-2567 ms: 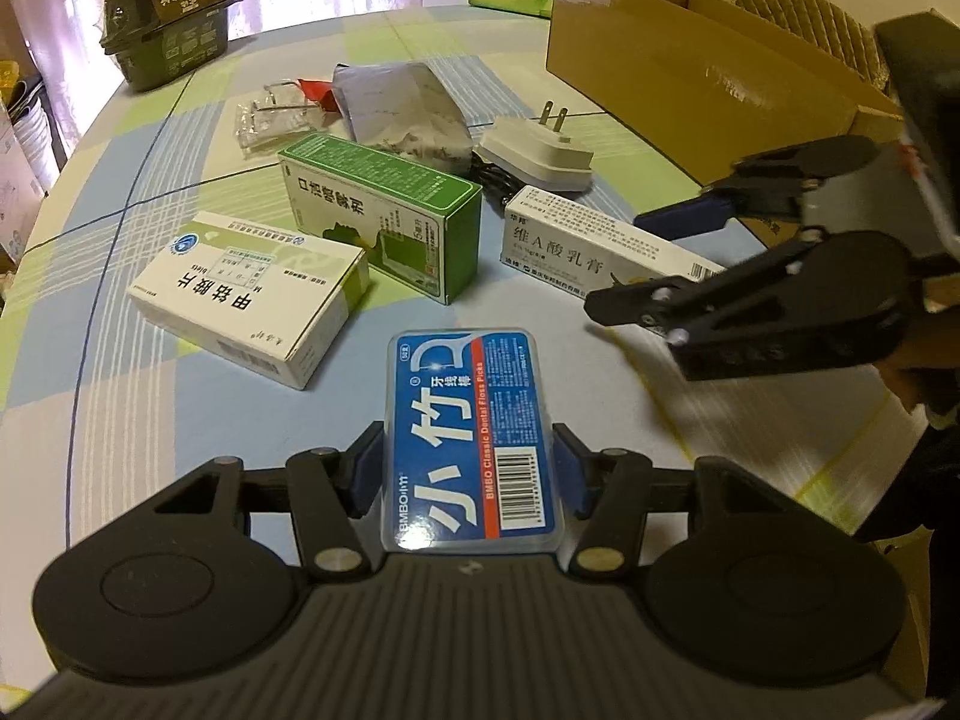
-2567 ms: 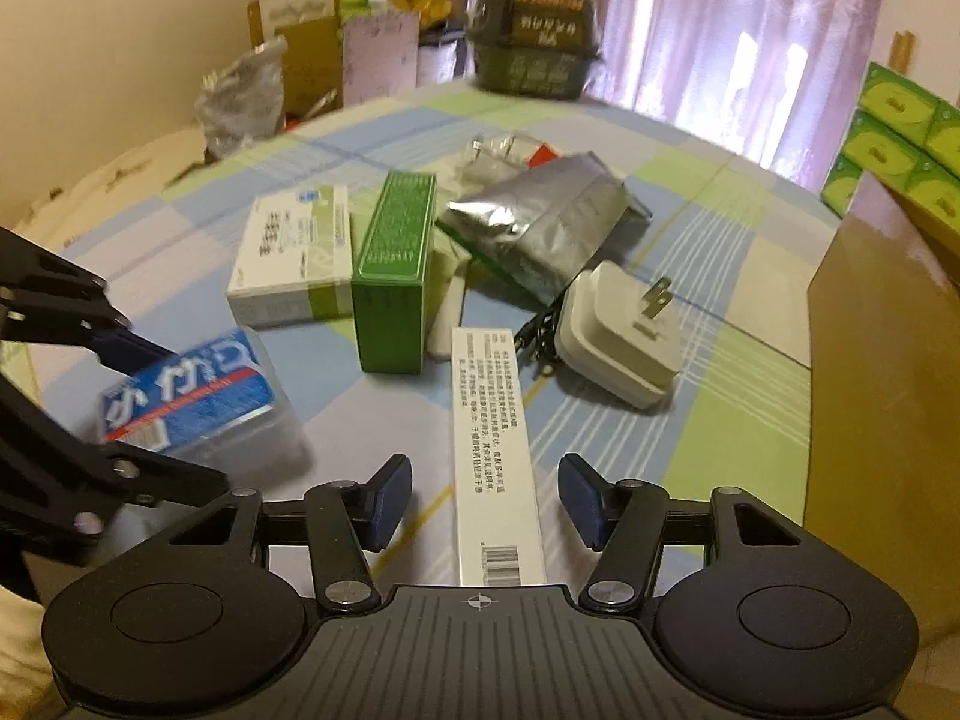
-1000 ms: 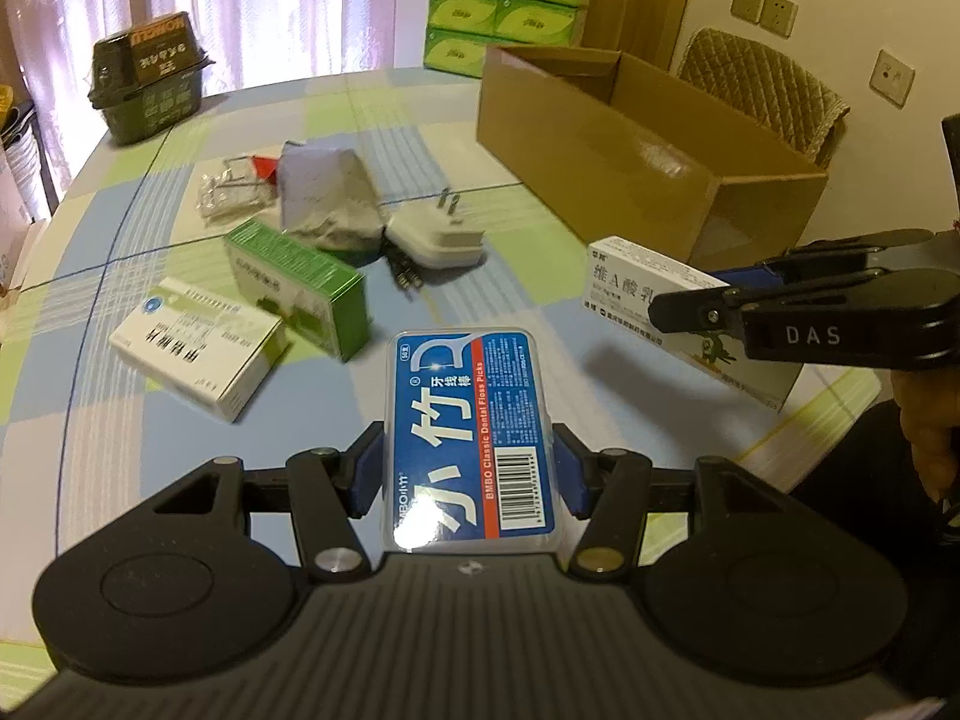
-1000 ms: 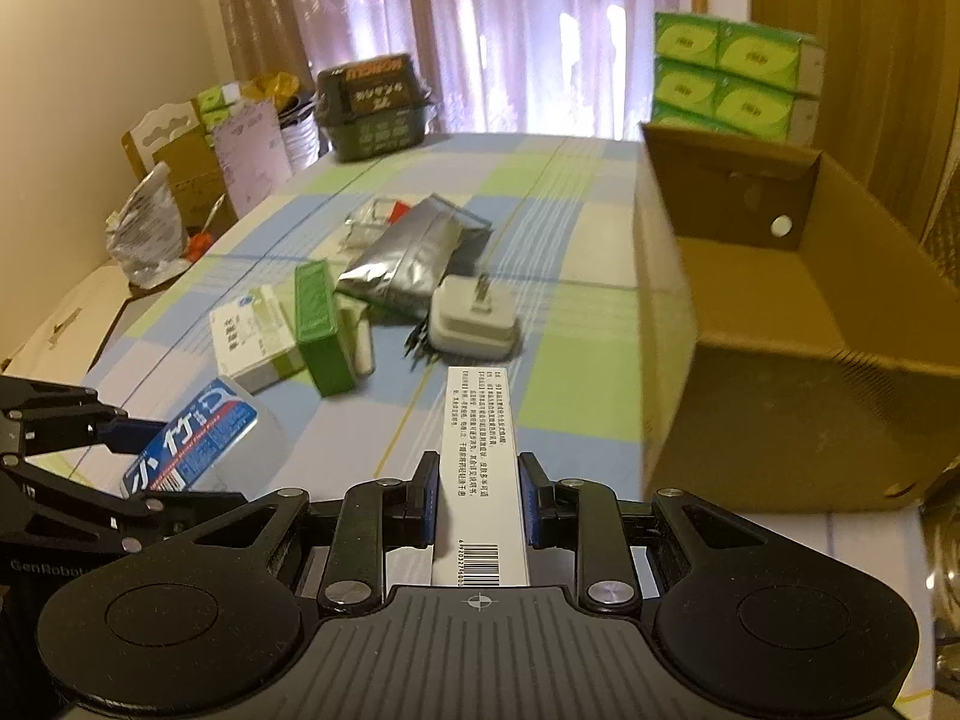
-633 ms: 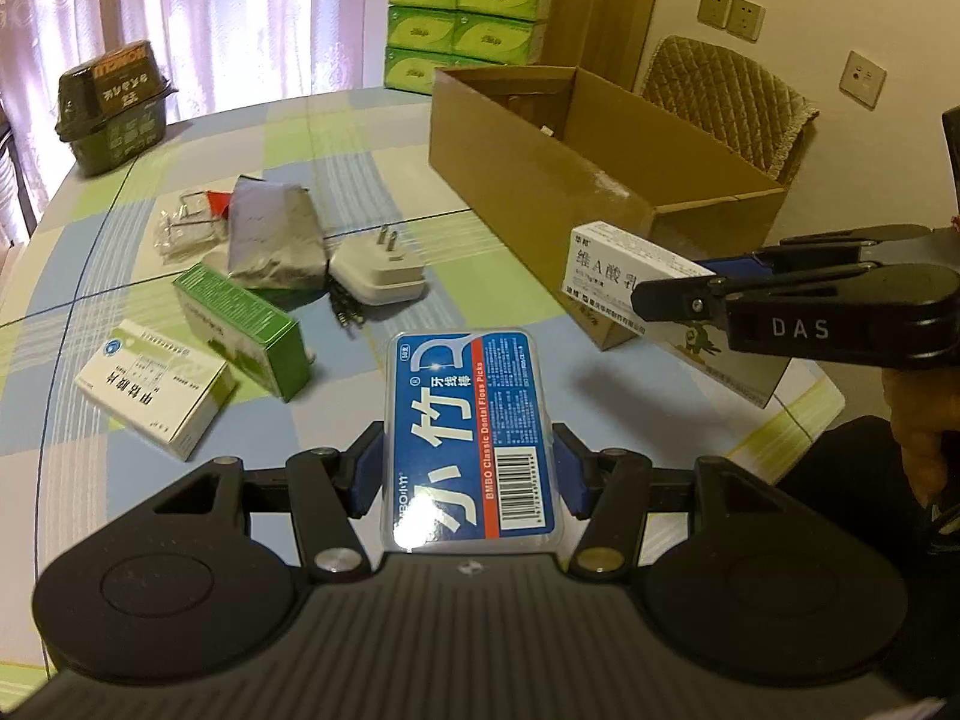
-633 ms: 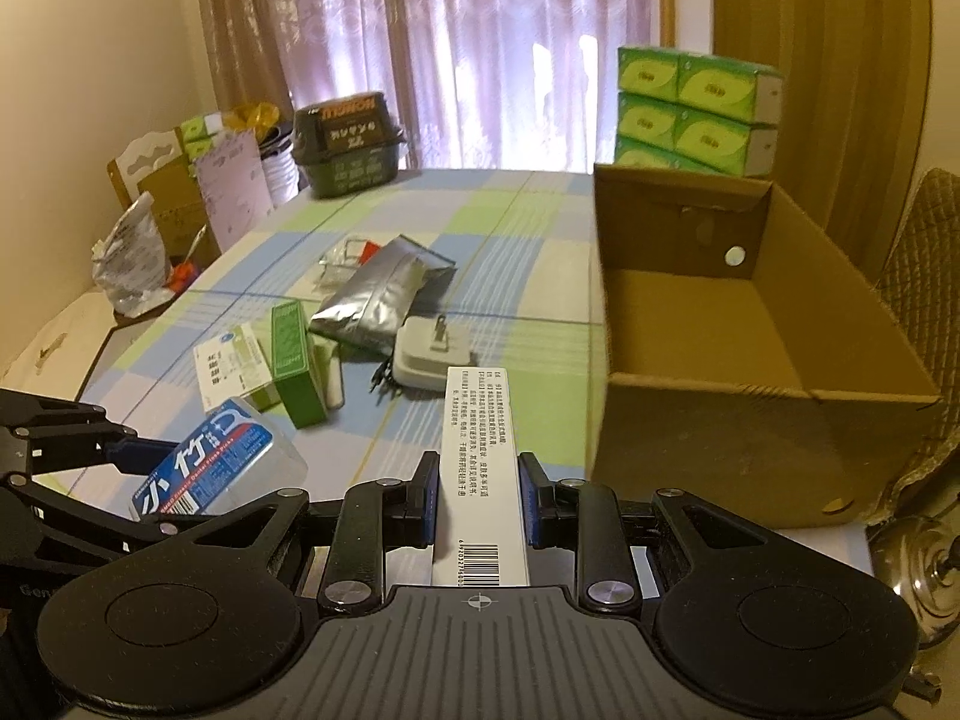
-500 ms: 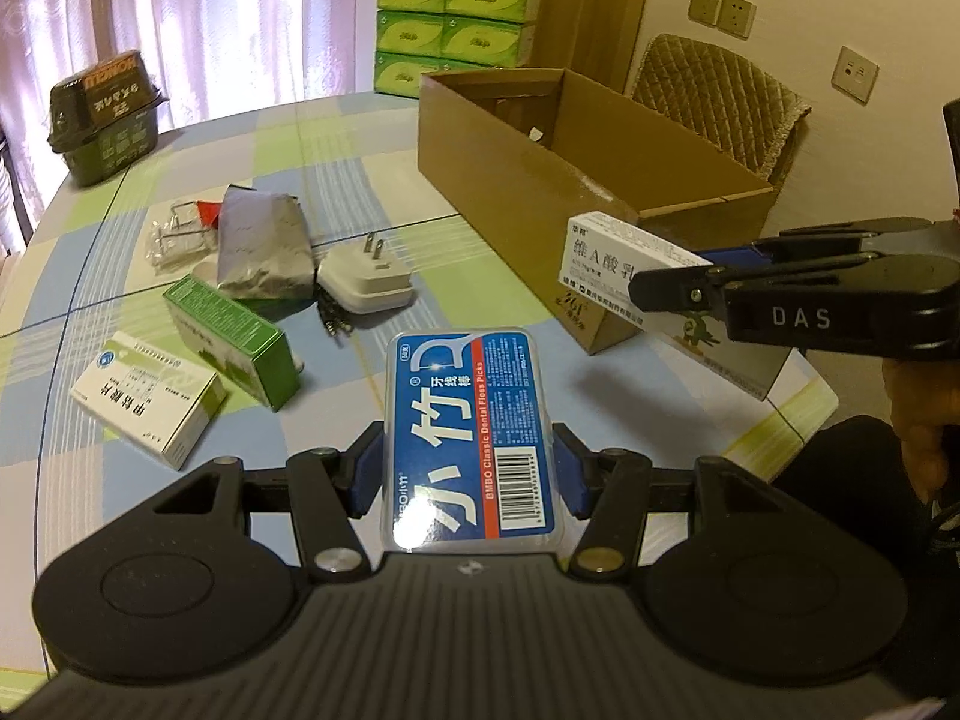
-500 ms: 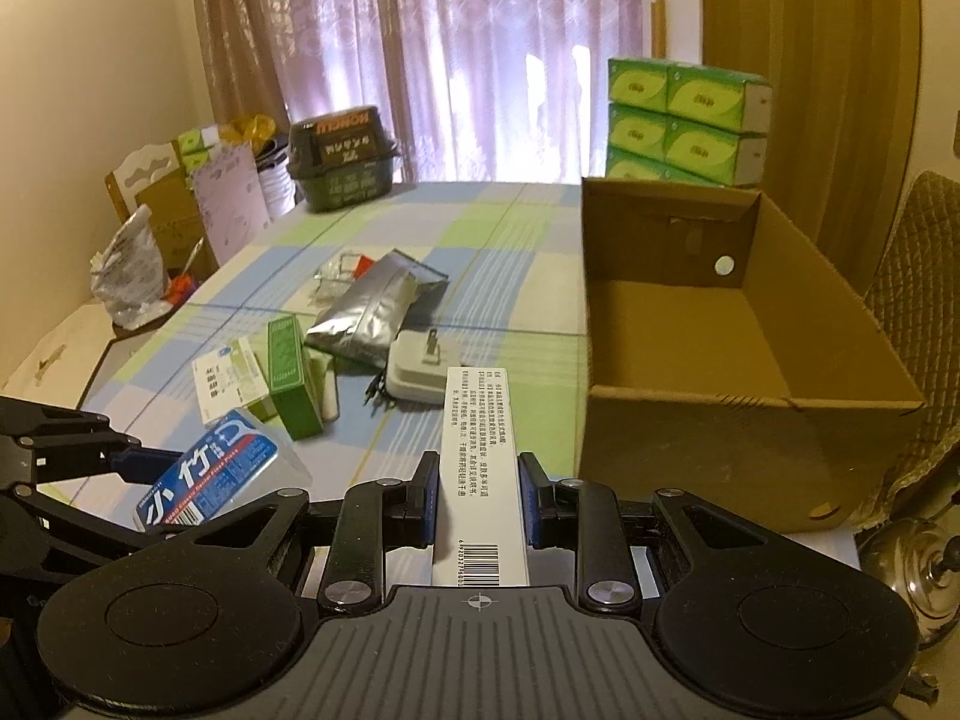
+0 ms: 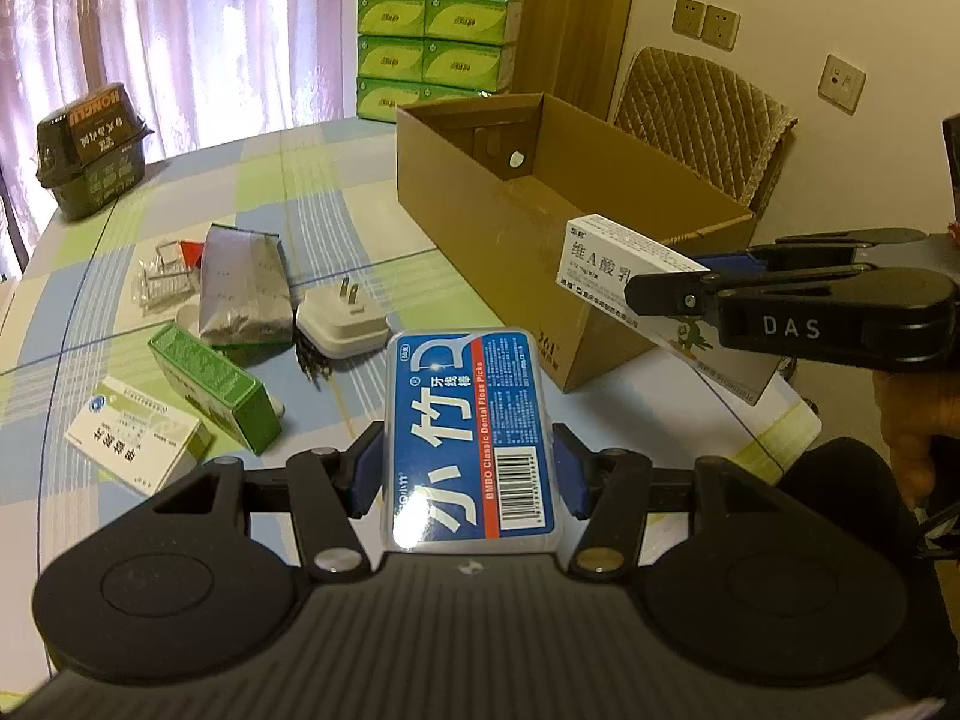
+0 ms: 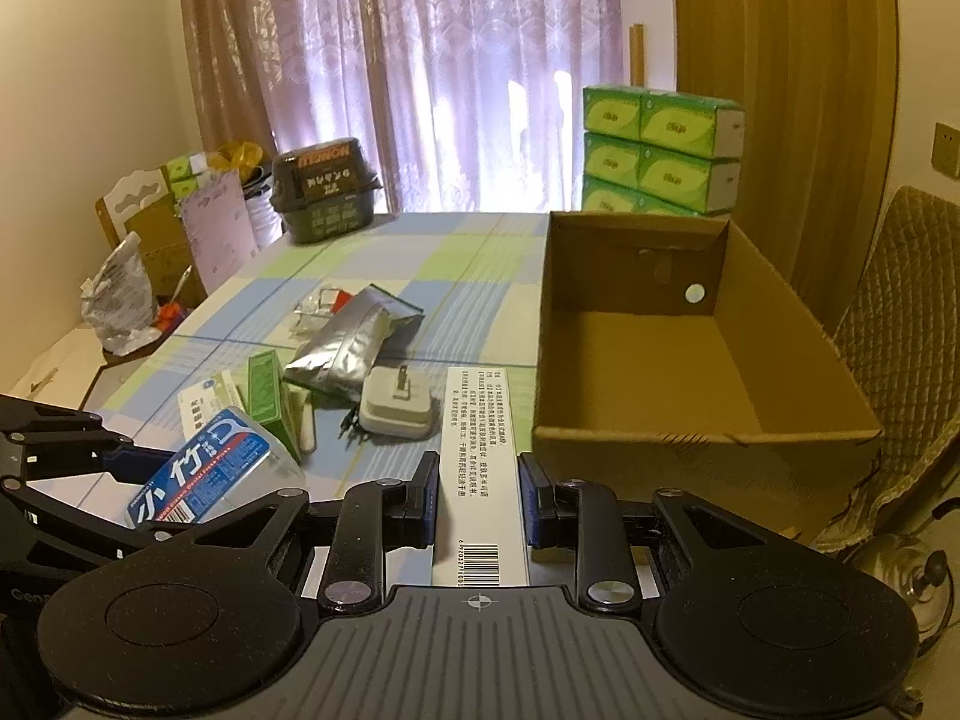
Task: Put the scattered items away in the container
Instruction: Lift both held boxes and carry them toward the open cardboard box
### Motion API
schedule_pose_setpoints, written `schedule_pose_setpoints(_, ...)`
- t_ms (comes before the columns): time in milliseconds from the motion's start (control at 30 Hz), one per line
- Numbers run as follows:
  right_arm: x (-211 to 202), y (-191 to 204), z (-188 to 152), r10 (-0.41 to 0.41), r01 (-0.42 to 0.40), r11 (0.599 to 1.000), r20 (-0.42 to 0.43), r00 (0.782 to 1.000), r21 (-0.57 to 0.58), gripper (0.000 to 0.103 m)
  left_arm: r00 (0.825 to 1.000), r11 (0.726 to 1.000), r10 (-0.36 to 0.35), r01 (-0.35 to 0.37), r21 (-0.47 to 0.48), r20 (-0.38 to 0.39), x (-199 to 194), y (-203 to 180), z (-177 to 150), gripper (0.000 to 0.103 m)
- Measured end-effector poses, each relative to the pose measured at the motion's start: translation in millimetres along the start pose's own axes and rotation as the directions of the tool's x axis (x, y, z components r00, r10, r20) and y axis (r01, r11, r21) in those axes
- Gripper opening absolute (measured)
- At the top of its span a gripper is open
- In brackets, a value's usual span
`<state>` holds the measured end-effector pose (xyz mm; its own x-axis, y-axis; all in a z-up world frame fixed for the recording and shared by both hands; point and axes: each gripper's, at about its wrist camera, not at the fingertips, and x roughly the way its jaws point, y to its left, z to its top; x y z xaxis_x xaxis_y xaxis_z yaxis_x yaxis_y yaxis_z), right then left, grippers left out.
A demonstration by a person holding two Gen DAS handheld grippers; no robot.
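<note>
Both grippers have risen off the surface (image 9: 336,192) since the earlier frames. Right gripper (image 10: 478,504), jaws clamped on the ointment box (image 10: 483,468) lengthwise, is nearer the carton (image 10: 708,438), lying ahead-right. Left gripper (image 9: 465,471), jaws clamped on the floss case (image 9: 471,432), has it ahead-right, farther.

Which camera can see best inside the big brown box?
The right wrist view. It looks down into the cardboard box, showing its bare floor and back wall. The left wrist view shows mostly the box's outer side; the floor is largely hidden.
</note>
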<state>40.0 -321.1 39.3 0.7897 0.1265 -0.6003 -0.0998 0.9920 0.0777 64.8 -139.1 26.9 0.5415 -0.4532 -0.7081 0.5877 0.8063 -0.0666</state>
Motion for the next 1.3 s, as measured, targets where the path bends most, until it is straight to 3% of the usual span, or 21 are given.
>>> schedule_pose_setpoints(267,-11.7,-16.8,28.5,-0.05,0.052,0.998,0.069,0.996,-0.031,0.029,1.0,1.0,-0.002,0.001,0.028,0.025,0.7,-10.8,24.5,0.052)
schedule_pose_setpoints(300,-13.3,-20.8,33.8,-0.059,0.062,0.998,0.08,0.995,-0.033,0.011,1.0,0.999,-0.004,0.003,0.033,0.031,0.9,-12.5,29.1,0.052)
schedule_pose_setpoints(333,-14.5,-24.8,39.2,-0.066,0.069,0.997,0.089,0.994,-0.036,0.004,0.999,0.999,-0.006,0.005,0.038,0.038,1.1,-14.5,34.5,0.052)
schedule_pose_setpoints(600,1.3,-64.7,62.3,-0.106,0.112,0.993,0.113,0.988,-0.042,0.003,0.997,0.998,-0.032,0.028,0.049,0.066,22.6,-32.8,73.5,0.052)
schedule_pose_setpoints(733,5.1,-93.3,49.8,-0.073,0.071,0.997,0.109,0.991,0.026,0.003,0.997,0.998,-0.048,0.045,0.051,0.054,34.8,-42.3,75.1,0.052)
schedule_pose_setpoints(900,-6.2,-115.9,22.6,-0.087,0.081,0.994,0.08,0.993,0.072,0.003,0.998,0.997,-0.058,0.056,0.05,0.032,45.1,-45.9,62.7,0.052)
schedule_pose_setpoints(1133,-33.6,-104.8,-9.6,-0.058,0.055,0.998,0.058,0.997,0.042,0.004,0.998,0.997,-0.063,0.063,0.036,0.017,50.6,-43.5,54.1,0.052)
schedule_pose_setpoints(1300,-29.8,-86.3,-41.1,-0.029,0.029,1.0,-0.028,0.999,-0.005,0.004,0.998,0.998,-0.06,0.061,0.016,-0.006,52.9,-38.6,41.3,0.052)
